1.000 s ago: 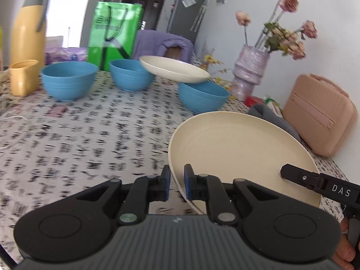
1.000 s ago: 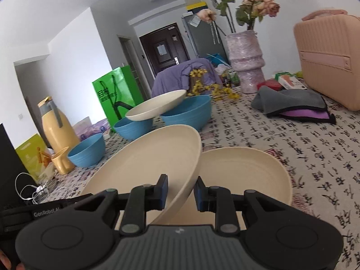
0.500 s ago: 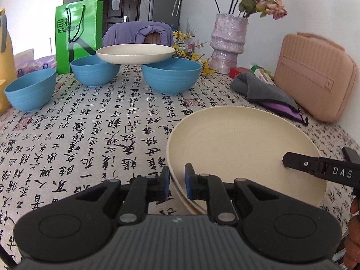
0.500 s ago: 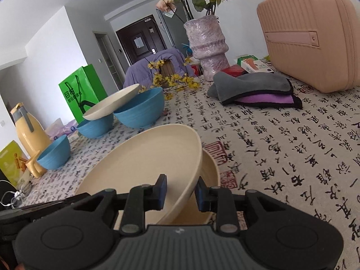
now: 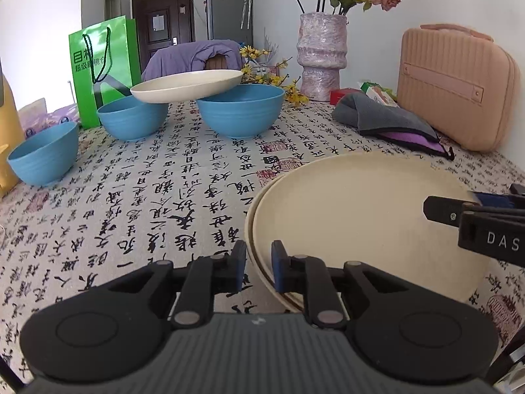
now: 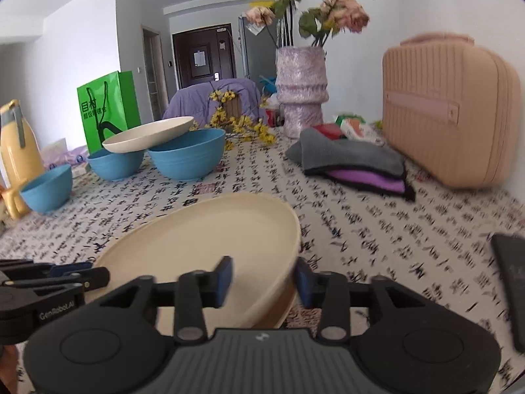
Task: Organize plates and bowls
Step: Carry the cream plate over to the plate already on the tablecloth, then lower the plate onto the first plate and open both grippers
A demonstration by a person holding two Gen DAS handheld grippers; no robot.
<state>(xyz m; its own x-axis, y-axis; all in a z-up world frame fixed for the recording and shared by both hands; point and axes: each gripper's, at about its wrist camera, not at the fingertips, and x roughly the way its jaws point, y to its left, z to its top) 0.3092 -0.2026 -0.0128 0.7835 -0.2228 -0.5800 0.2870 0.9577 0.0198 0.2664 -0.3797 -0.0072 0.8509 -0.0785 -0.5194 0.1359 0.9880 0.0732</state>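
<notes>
Two cream plates lie stacked near the table's front: the top plate (image 5: 361, 216) (image 6: 203, 249) rests flat on the lower plate (image 5: 250, 220) (image 6: 279, 315). My left gripper (image 5: 259, 262) straddles the near left rim; its jaws are opening, and a thin gap shows beside the rim. My right gripper (image 6: 264, 277) straddles the right rim; its jaws are opening wide, and the pads stand clear of the plate. A third cream plate (image 5: 187, 85) bridges two blue bowls (image 5: 239, 115) (image 5: 131, 118). Another blue bowl (image 5: 42, 154) sits at the far left.
A pink case (image 5: 456, 88) stands at the right by the wall, with grey and purple cloths (image 5: 387, 121) in front of it. At the back stand a vase of flowers (image 5: 321, 55) and a green bag (image 5: 98, 62). A dark flat object (image 6: 512, 289) lies at the right edge.
The tilted top plate has come down flat onto the lower plate. The right jaws have spread wide off its rim, and the left jaws have parted a little.
</notes>
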